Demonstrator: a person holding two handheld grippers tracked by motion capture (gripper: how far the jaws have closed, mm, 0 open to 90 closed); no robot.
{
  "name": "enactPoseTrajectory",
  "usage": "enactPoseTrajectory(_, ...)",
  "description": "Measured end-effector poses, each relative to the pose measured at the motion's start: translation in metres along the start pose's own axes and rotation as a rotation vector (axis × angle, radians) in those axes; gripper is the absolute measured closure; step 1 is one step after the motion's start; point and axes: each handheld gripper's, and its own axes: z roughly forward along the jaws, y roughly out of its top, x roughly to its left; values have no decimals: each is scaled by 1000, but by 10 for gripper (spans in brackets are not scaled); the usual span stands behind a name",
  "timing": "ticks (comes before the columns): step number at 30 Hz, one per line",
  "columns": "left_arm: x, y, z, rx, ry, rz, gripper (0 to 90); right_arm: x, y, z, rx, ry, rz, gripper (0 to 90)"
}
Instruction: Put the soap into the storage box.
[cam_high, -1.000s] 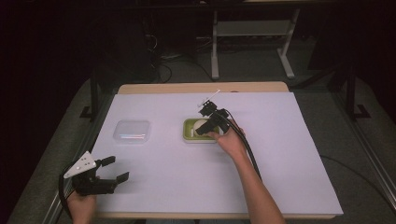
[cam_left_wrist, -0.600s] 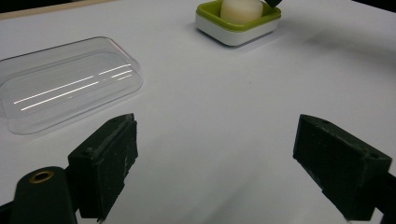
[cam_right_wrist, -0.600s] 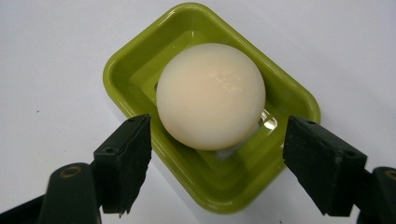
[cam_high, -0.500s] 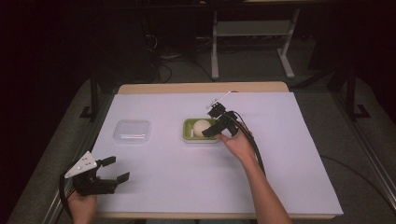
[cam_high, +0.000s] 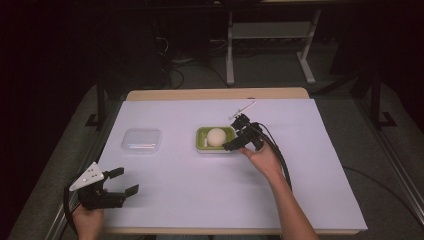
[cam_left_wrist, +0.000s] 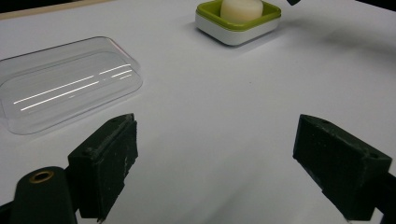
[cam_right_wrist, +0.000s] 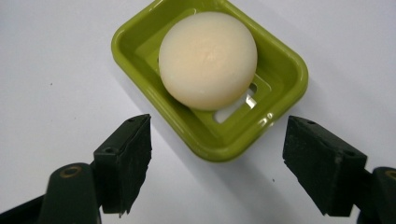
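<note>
Round cream soap bar (cam_right_wrist: 208, 59) in green slotted dish (cam_right_wrist: 285, 70), right gripper (cam_right_wrist: 217, 163) jaws spread beside it, left gripper (cam_left_wrist: 215, 163) likewise spread.

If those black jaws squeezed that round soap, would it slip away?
Possibly. The round bar of soap looks smooth and domed, so flat pads could slide off its curve. It looks solid, so probably stiff rather than squashy. It sits in the green soap dish, whose rim would likely stop it rolling off.

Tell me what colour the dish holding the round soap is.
Lime green square plastic soap dish, clearest in the right gripper view.
</note>
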Motion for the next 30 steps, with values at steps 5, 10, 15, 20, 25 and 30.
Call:
enactPoseTrajectory(5, 0, 0, 0, 7, 1, -4, 133, -2, -9, -5, 3, 6, 10, 226)
enactPoseTrajectory(10, 0, 0, 0, 9, 1, -4, 132, -1, -15, -10, -4, 10, 7, 230)
enactPoseTrajectory(15, 0, 0, 0, 11, 0, -4, 132, -2, -22, -16, -9, 11, 6, 230)
enactPoseTrajectory(20, 0, 0, 0, 12, 2, -5, 133, -4, -31, -22, -15, 20, 15, 230)
enactPoseTrajectory(25, 0, -1, 0, 10, 2, -5, 133, -6, -40, -27, -25, 26, 28, 230)
enactPoseTrajectory(30, -1, 0, 0, 0, -11, -12, 132, -8, -47, -30, -22, 35, 29, 222)
